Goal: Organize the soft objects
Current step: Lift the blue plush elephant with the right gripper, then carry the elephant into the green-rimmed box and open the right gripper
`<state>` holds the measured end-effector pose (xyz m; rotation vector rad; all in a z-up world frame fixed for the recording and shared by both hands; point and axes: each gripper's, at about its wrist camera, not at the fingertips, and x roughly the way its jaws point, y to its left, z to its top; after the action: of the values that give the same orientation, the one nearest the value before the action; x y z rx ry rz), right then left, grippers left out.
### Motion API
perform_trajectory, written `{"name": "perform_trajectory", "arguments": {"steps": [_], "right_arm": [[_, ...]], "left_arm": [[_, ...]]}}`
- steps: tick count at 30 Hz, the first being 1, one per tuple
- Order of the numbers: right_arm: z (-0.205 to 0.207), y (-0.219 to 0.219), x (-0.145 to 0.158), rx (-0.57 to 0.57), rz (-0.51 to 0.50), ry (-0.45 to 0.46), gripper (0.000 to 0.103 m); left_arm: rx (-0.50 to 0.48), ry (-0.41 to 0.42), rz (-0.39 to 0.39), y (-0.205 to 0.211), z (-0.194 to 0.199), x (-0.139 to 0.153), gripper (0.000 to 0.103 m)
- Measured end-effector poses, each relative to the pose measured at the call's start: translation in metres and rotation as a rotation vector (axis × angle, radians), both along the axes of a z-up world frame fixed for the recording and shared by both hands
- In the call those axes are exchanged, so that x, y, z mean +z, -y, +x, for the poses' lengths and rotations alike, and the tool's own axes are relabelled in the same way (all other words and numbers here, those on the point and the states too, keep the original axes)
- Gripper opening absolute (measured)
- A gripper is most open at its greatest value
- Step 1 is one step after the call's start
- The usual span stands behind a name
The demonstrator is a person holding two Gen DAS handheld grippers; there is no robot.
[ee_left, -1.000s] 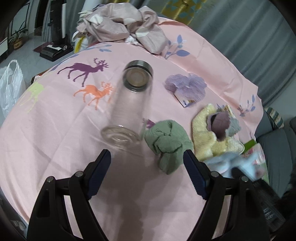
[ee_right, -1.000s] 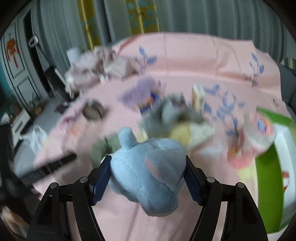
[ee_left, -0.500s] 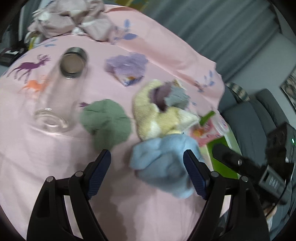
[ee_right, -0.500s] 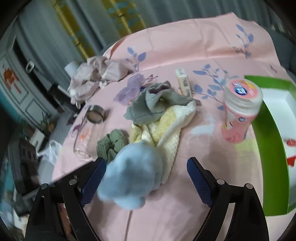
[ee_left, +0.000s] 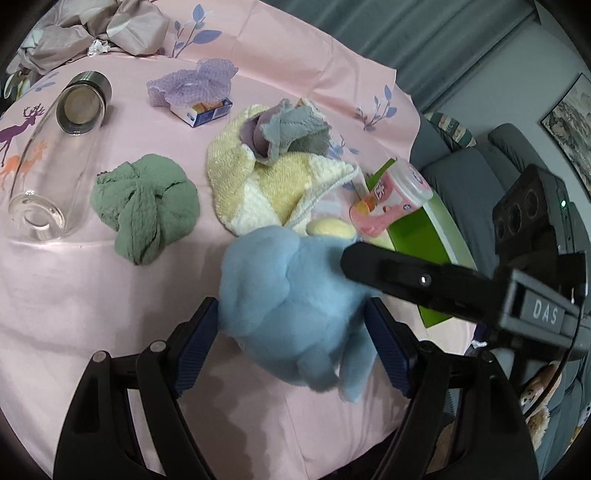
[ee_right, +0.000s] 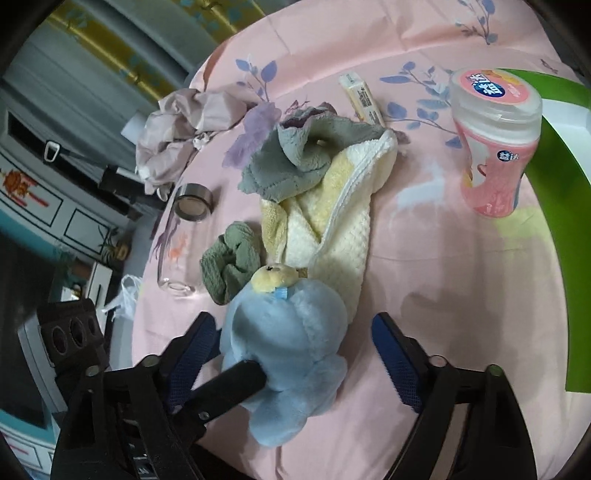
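Observation:
A blue plush toy (ee_left: 291,295) with a small yellow head (ee_right: 273,278) lies on the pink tablecloth (ee_left: 92,295). My left gripper (ee_left: 291,314) straddles it, and the fur brushes both blue pads without being squeezed. My right gripper (ee_right: 291,328) also straddles the blue plush toy (ee_right: 284,350) from the other side. Its jaws are closing, with a clear gap at the right pad (ee_right: 395,362). One right finger (ee_left: 388,267) crosses over the toy. Beyond it lie a green cloth (ee_left: 146,206), a yellow-white towel (ee_left: 258,184) and a grey cloth (ee_left: 291,133).
A glass bottle (ee_left: 55,155) lies on its side at the left. A purple mesh pouch (ee_left: 192,83) and small box (ee_left: 207,110) sit further back, with crumpled fabric (ee_left: 92,33) behind. A pink jar (ee_right: 495,147) stands beside a green tray (ee_right: 554,184) on the right.
The right gripper, shut on the blue plush a second ago, has let it go onto the cloth. The left gripper swung right from the bottle to straddle the plush.

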<state>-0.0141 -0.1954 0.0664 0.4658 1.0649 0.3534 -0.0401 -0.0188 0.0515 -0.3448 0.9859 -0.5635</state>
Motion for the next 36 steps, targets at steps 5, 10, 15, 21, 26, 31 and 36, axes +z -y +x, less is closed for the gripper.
{"name": "perform_trajectory", "arguments": {"steps": [5, 10, 15, 21, 26, 31, 36], "right_arm": [[-0.002, 0.003, 0.007, 0.001, 0.013, 0.029, 0.068], [0.003, -0.006, 0.002, 0.034, -0.004, 0.013, 0.056], [0.002, -0.009, 0.004, 0.038, -0.045, 0.038, 0.052], [-0.010, 0.002, 0.035, 0.010, -0.056, 0.163, 0.052], [-0.023, 0.027, 0.069, -0.056, -0.051, 0.287, 0.052], [-0.038, 0.064, 0.092, -0.165, -0.058, 0.390, 0.052], [-0.048, 0.109, 0.100, -0.305, -0.047, 0.422, 0.052]], "left_arm": [[-0.004, 0.002, 0.074, 0.005, -0.012, 0.002, 0.078], [-0.019, -0.040, 0.106, 0.014, -0.014, -0.008, 0.064], [0.018, -0.009, 0.141, 0.017, -0.018, -0.004, 0.050], [0.028, 0.102, 0.121, 0.030, -0.022, 0.030, 0.049], [0.001, 0.221, 0.130, 0.060, -0.023, 0.062, 0.049], [-0.068, 0.308, 0.113, 0.097, -0.020, 0.082, 0.049], [-0.157, 0.368, 0.124, 0.146, -0.011, 0.094, 0.048]]}}
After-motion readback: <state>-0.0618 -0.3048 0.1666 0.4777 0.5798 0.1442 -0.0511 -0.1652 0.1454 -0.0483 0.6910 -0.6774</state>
